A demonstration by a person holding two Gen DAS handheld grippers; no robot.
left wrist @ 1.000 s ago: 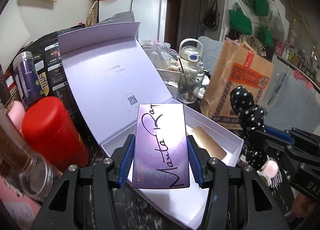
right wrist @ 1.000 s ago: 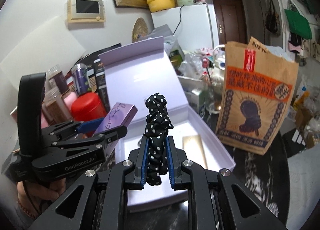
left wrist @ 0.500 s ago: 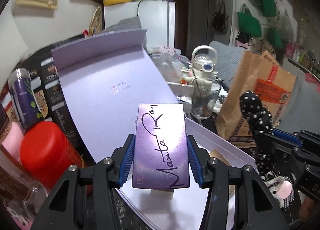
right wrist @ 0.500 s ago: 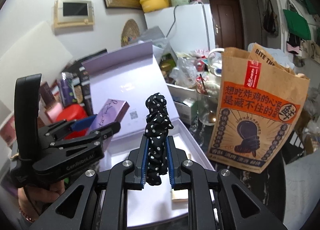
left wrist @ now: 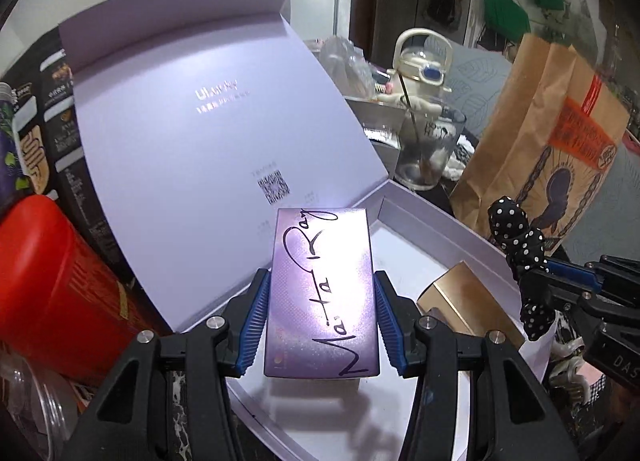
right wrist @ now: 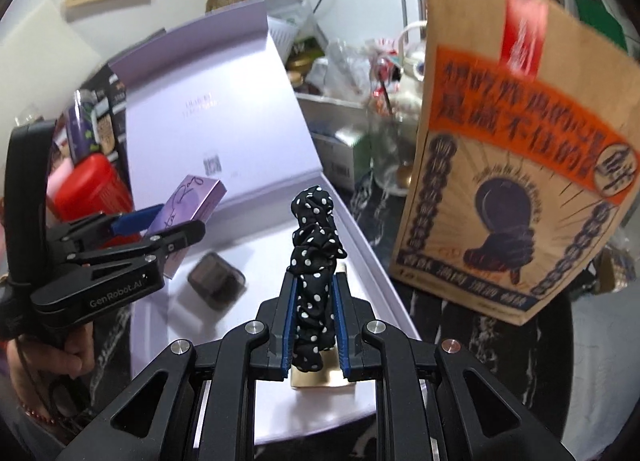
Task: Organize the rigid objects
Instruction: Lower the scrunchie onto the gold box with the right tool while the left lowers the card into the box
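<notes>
Both claws have dropped over the tray: left claw grasping the purple box, right claw clenched on the scrunchie; release seems next.

purple box, polka-dot scrunchie held
</notes>
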